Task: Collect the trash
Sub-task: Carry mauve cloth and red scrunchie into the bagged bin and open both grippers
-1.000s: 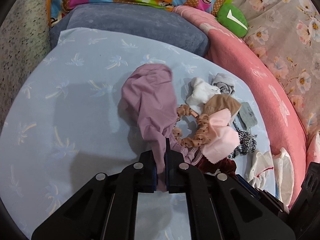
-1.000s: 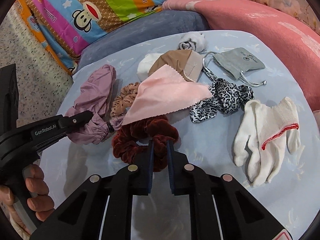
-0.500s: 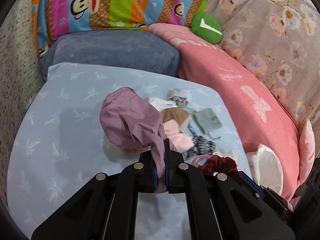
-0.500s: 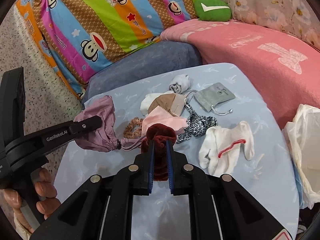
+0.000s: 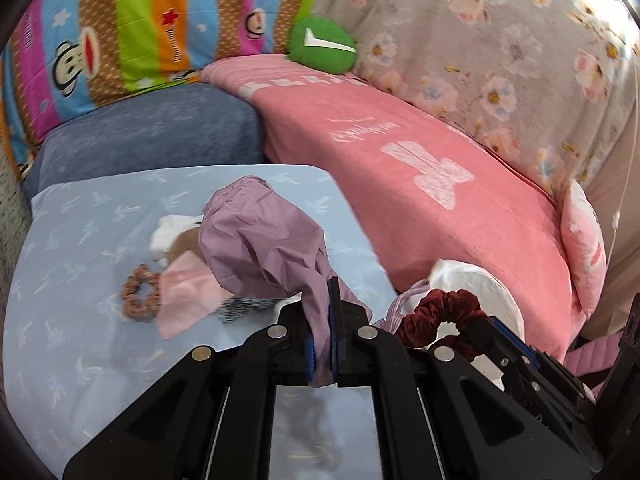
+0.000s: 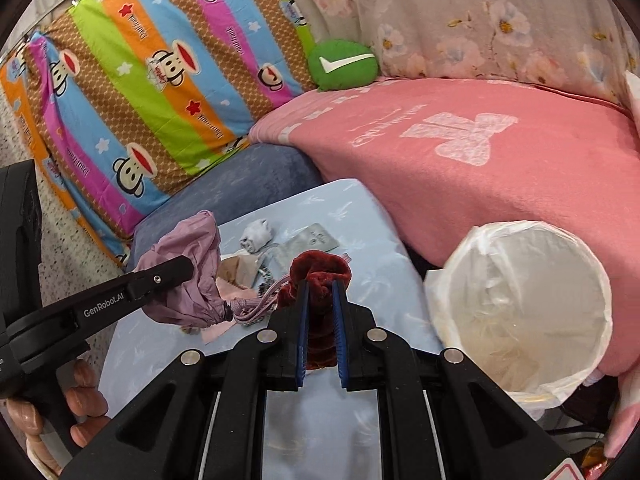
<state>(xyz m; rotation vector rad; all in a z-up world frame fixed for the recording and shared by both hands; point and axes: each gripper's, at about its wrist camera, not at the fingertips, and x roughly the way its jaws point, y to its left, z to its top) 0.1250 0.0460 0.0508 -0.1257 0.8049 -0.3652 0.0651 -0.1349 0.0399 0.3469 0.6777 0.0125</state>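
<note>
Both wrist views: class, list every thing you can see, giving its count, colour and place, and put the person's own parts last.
Purple cloth bag: one, mauve, lifted, in the left gripper.
Velvet scrunchie: one, dark red, in the right gripper.
Small scrunchie: one, brown, on the blue sheet.
Pink cloth: one, on the sheet beside the brown scrunchie.
Pouch: one, grey, far part of the sheet.
Bin: one, lined with a white bag, right of the sheet.
Blue sheet: one, pale blue.
Blanket: one, pink, behind the bin.
Green cushion: one.
Left gripper: black, shut.
Right gripper: black, shut.
Hand: one, holding the left gripper's handle.
</note>
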